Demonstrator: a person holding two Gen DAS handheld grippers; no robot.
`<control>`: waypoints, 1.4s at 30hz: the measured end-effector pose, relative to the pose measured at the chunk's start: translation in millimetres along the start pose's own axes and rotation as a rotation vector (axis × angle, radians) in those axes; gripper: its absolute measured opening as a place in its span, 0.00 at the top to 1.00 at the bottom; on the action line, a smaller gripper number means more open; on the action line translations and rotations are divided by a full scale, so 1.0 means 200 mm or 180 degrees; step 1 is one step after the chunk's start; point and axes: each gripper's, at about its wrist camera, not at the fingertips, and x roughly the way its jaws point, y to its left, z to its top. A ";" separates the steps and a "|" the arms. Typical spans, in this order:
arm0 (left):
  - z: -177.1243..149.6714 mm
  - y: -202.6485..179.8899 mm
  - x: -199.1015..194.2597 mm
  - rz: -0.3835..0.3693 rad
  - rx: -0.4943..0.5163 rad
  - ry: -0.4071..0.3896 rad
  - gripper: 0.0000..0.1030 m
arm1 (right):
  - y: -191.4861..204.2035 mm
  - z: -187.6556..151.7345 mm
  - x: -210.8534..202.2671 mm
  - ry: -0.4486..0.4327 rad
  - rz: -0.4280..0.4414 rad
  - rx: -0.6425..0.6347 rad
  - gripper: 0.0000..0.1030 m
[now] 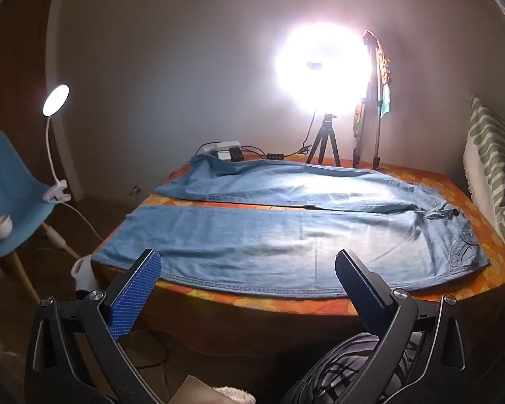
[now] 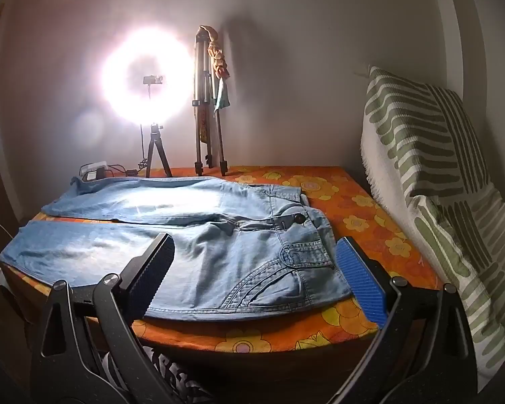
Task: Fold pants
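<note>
Broadly, a table (image 1: 481,235) draped in an orange flowered cloth fills both views, standing against a pale wall. Across nearly all of its top lie the pants (image 1: 286,235), light blue denim spread flat and unfolded, the two legs side by side with a narrow strip of orange cloth showing between them. Their waistband, button and pockets lie toward the right end, clearest in the right wrist view (image 2: 219,245), and the leg hems reach the left edge of the table.

At the right side a green-and-white striped blanket (image 2: 431,155) hangs over something upright beside the table. To the left, off the table, stands a blue chair (image 1: 6,195) with a small cup on its seat and a white clip lamp (image 1: 55,101) fastened to its edge, lit.

At the back of the table a ring light (image 1: 323,70) on a small tripod glares brightly; just beside it a taller folded tripod (image 1: 370,107) leans near the wall with a bit of coloured cloth hung on it. A white power strip (image 1: 222,146) with plugs and cables lies behind the far leg.

Nearest the cameras, the left gripper (image 1: 249,261) hovers by the front edge over the near leg, fingers spread wide and holding nothing. The right gripper (image 2: 254,252) hangs over the hip and pocket area, likewise spread wide apart and empty.
</note>
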 end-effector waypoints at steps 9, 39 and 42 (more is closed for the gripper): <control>-0.02 -0.04 -0.01 -0.0022 -0.0025 -0.0027 0.00 | 0.00 0.00 0.00 0.0010 -0.0037 -0.0024 0.04; -0.01 0.02 0.02 -0.0056 -0.0153 0.0018 0.00 | 0.03 0.01 -0.02 -0.0014 -0.0070 -0.0071 0.04; -0.01 0.02 0.01 -0.0053 -0.0151 0.0017 0.00 | 0.03 0.01 -0.02 -0.0021 -0.0074 -0.0072 0.04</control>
